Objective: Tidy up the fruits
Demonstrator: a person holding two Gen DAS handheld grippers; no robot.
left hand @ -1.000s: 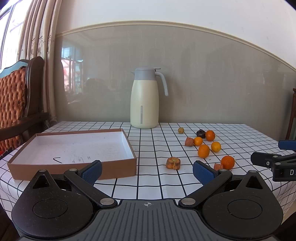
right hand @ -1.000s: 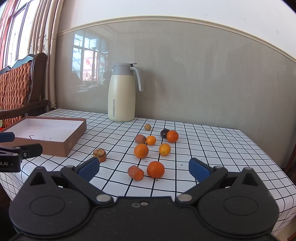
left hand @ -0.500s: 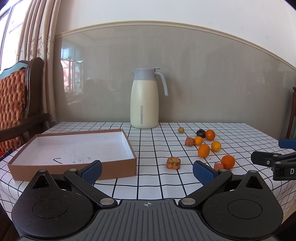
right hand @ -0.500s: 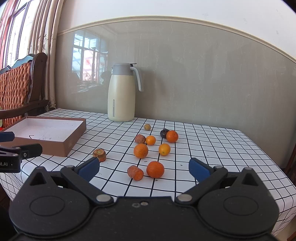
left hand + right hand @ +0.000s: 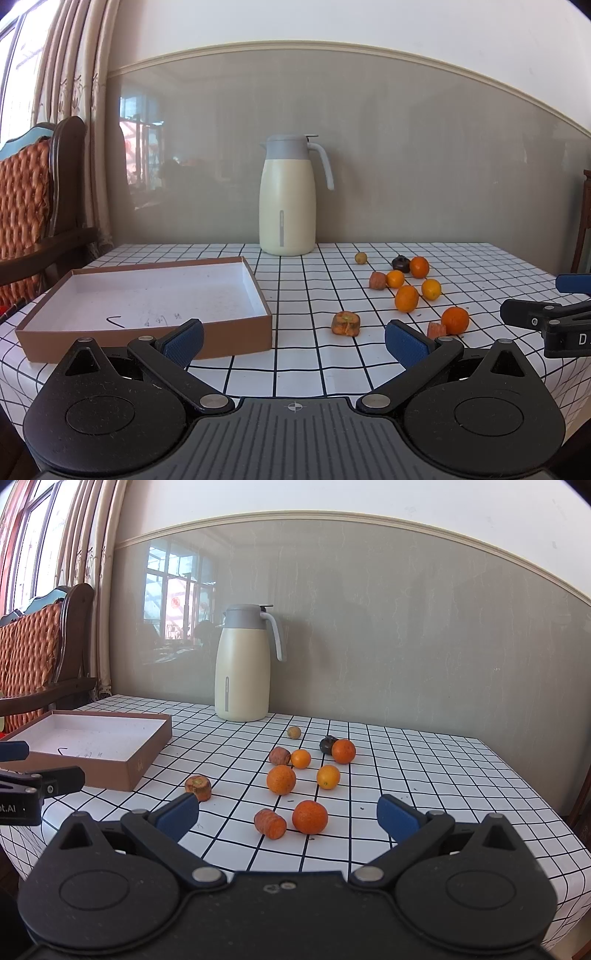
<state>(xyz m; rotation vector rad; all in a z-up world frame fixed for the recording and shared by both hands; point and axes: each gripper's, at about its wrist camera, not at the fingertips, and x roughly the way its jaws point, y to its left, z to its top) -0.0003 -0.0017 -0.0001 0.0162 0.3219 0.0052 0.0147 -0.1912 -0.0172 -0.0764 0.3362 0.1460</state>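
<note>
Several oranges lie loose on the checked tablecloth, the nearest orange [image 5: 310,816] just beyond my right gripper [image 5: 288,818], which is open and holds nothing. Beside it rests a carrot chunk [image 5: 270,823]; another carrot chunk [image 5: 198,787] [image 5: 345,323] lies further left. A dark fruit [image 5: 327,744] and a small olive-coloured fruit [image 5: 294,732] sit at the back. An empty brown cardboard box [image 5: 147,295] with a white inside lies on the left. My left gripper [image 5: 294,341] is open and empty near the front edge, in front of the box's right corner.
A cream thermos jug [image 5: 287,195] with a grey lid stands at the back of the table against the wall. A wooden chair [image 5: 33,206] with an orange cushion stands at the left. The table's right edge [image 5: 532,812] drops off near the fruit.
</note>
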